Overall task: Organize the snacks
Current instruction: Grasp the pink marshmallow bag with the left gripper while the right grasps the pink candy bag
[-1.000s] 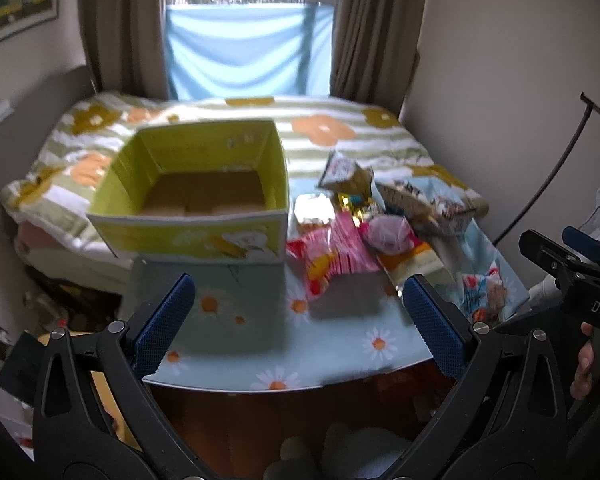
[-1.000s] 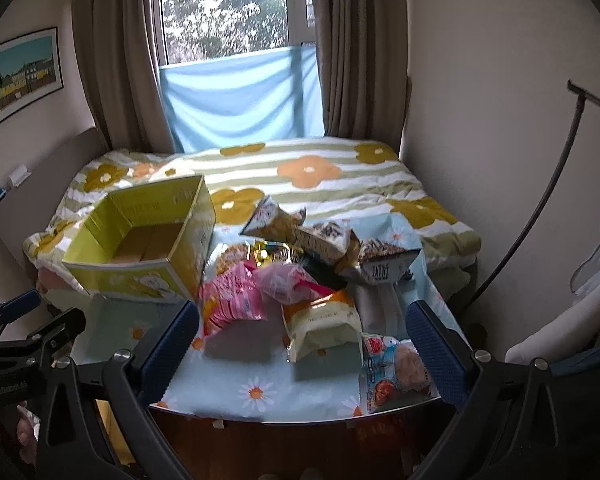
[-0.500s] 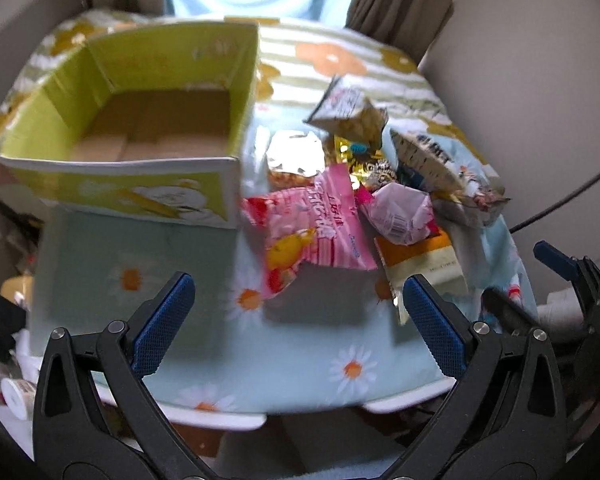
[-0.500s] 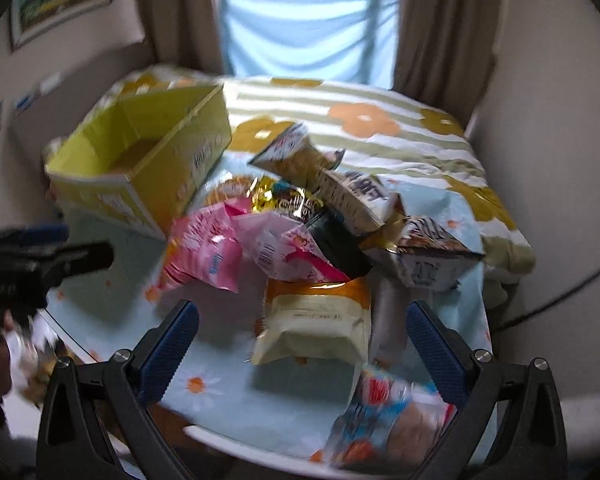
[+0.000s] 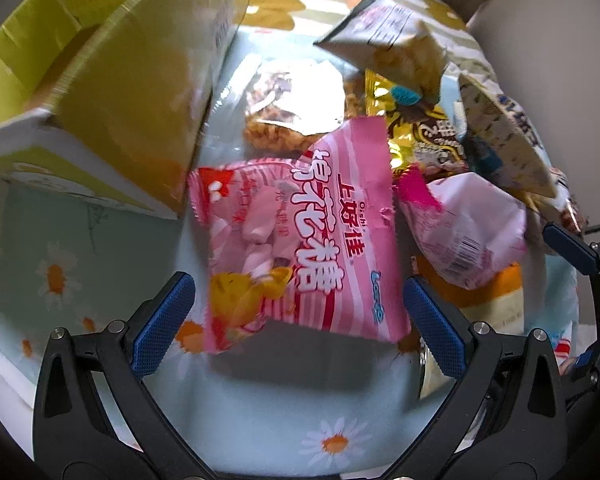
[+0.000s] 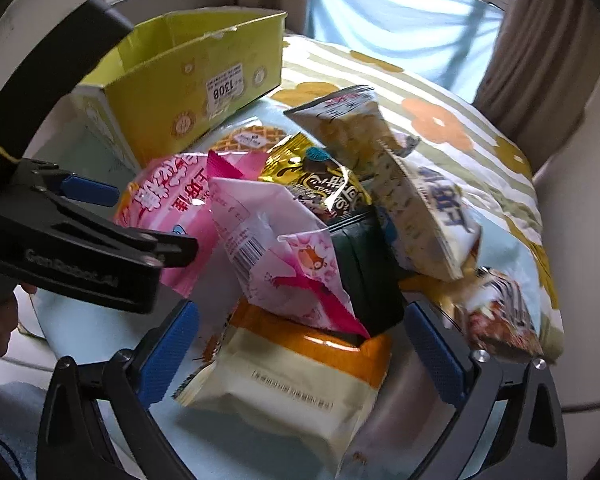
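Pink candy bag [image 5: 300,248] lined up betw. released jaws of left gripper [image 5: 300,322].
Bag's long axis runs away from jaws, just right of yellow box [image 5: 112,92]; right gripper [image 6: 300,354] likewise released, over orange-topped pack [image 6: 296,380].

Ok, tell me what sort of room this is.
Most likely a bedroom at home. A bed with a striped, flower-print quilt lies just past the small table with its daisy cloth, and brown curtains hang by a window half covered with blue cloth.
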Available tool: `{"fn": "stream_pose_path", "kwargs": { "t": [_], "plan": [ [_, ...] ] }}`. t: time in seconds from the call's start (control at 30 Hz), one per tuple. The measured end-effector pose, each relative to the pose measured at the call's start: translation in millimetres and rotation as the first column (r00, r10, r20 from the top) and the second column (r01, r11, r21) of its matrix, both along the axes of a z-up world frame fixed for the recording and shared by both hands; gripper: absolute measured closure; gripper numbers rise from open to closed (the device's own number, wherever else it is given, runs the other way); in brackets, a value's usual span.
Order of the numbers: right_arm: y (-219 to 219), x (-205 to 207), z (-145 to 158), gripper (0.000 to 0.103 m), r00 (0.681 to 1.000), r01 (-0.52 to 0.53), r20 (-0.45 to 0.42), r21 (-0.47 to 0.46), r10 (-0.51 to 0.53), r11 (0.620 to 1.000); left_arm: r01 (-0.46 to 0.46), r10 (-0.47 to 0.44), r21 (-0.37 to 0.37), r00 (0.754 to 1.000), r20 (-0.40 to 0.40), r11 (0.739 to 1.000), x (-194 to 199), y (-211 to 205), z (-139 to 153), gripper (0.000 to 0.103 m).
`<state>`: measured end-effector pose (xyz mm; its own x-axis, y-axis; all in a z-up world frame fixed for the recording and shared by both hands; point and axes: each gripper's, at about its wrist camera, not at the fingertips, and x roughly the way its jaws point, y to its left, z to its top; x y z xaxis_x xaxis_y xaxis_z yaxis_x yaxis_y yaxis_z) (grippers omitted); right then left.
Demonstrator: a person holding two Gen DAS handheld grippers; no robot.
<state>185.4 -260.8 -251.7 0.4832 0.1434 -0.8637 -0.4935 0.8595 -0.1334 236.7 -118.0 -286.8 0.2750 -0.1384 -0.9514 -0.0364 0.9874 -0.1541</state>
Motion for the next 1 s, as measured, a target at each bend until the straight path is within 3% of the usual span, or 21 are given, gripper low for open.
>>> {"fn": "stream_pose_path", "kwargs": {
  "t": [0.17,0.4,0.57,0.67,0.73,1.0],
  "plan": [
    [3.1,7.4,-12.2,0.016,0.998,-0.057,-0.015,-0.016,0.057,0.998,-0.005,0.005,0.007,1.0,-0.02,1.0,10.1,-8.4,-12.7,0.0],
    [6.9,17.0,-17.8,0.017,0.996,-0.079,-0.03,-0.007,0.079,0.997,-0.002,0.003,0.026,1.0,-0.031,1.0,22.9,-12.8,-20.5,0.001],
    [7.2,23.1,-19.6,0.018,0.996,-0.082,-0.036,-0.004,0.082,0.997,-0.002,0.003,0.05,0.999,-0.035,0.999,26.6,-11.2,-25.1,0.014],
    [5.9,26.6,-20.2,0.03,0.996,-0.075,-0.044,0.002,0.075,0.997,-0.007,0.009,0.054,1.0,-0.029,0.998,24.4,-8.9,-22.4,0.022],
    [5.6,28.4,-22.1,0.031,0.996,-0.068,-0.054,0.0,0.068,0.998,-0.008,0.009,0.059,1.0,-0.024,0.998,18.2,-4.4,-21.2,0.026],
    [2.6,33.7,-23.7,0.037,0.997,-0.044,-0.063,0.023,0.045,0.999,0.015,-0.014,0.079,1.0,-0.017,0.997,-4.5,-8.6,-14.3,0.029]
  ]
}}
